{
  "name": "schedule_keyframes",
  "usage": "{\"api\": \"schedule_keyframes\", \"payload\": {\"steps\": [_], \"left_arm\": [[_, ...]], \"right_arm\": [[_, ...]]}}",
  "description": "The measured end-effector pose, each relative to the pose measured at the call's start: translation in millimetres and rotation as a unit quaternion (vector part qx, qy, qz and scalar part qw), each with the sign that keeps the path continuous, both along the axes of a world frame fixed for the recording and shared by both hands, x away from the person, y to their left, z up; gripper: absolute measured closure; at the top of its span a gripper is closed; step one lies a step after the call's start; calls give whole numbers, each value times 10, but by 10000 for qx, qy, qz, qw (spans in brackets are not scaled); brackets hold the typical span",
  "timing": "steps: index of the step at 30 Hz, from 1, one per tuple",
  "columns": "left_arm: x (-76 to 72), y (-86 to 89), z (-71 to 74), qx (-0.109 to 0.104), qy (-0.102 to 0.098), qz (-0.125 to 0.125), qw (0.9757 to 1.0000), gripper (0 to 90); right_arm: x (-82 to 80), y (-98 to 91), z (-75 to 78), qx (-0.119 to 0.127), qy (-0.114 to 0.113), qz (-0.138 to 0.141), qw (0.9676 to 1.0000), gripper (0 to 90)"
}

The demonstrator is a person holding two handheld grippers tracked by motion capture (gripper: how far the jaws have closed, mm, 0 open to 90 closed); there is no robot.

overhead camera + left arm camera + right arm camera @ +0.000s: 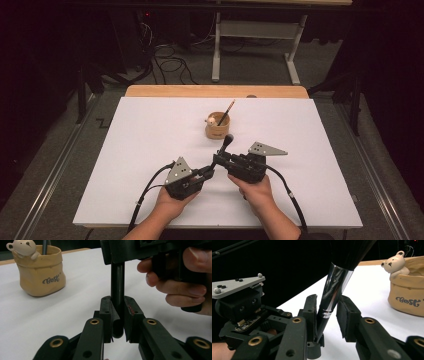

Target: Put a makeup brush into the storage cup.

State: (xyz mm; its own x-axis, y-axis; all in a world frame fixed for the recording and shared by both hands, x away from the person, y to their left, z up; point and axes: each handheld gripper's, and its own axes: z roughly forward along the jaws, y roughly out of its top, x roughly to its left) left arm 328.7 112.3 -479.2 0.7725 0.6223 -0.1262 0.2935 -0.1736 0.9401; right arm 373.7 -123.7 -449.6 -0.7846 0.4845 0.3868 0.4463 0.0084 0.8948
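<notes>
Two tools meet over the white surface (pixel 150 150) on one makeup brush (pixel 226 144). Our left tool (pixel 117 315) is clamped on the black handle's end, steadying the brush upright. Our right tool (pixel 325 315) brackets the silver ferrule: one pad touches it, the other stands just off, so the jaws read as unclenched, likely a handover before dropping the brush into the tan bear cup (pixel 217 126). Bristles run out of the right gripper view; the stick in the cup is hard to identify.
</notes>
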Motion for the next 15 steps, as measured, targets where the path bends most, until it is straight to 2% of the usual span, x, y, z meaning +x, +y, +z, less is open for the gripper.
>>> {"api": "schedule_keyframes", "payload": {"steps": [15], "left_arm": [[-6, -6, 0, 56, -7, -15, 10000, 789]], "right_arm": [[-13, -2, 5, 42, 9, 102, 9999, 763]]}}
